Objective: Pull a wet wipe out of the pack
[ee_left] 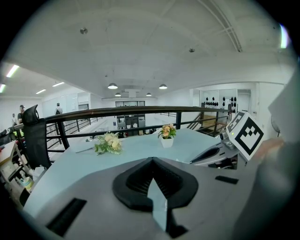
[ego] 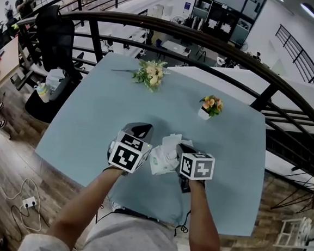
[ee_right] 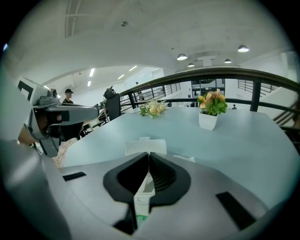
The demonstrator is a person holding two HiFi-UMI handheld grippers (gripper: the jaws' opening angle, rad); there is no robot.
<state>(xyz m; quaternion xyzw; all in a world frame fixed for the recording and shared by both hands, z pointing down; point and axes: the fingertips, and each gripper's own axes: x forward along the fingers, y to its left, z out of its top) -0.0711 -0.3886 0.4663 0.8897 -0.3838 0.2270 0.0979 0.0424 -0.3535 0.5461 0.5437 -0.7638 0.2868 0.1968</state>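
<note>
- The left gripper [ee_left: 151, 161] has its jaws closed together. The tips meet. Behind the tips there is just a thin pale blue bit, the same colour as the table [ego: 104, 106].
- The right gripper [ee_right: 149, 155] has its jaws closed too. They pinch a thin white wipe [ego: 172, 142] between them.
- In the right gripper view, the wipe runs down through the gap in the jaws. A bit of green print shows at the low end of the gap. A flat white part lies on the table just past the tips.
- The pack [ego: 158, 161] is white and green. It sits on the table between the two grippers, near the person's edge.
- In the head view, the wipe sticks up out of the pack, all crumpled. It goes toward the tip of the right gripper.
- The left gripper is just beside the pack, on its left. Its tips point away from the person, across the table.
- The two grippers are close together, side by side. Each one has a cube with black and white squares on it.
- A bunch of flowers [ego: 150, 72] lies at the far side of the table.
- A small plant in a white pot [ego: 210, 106] stands upright, far right on the table.
- A dark curved rail [ego: 208, 39] runs behind the table.
- A black chair [ego: 55, 37] stands off to the left.
</note>
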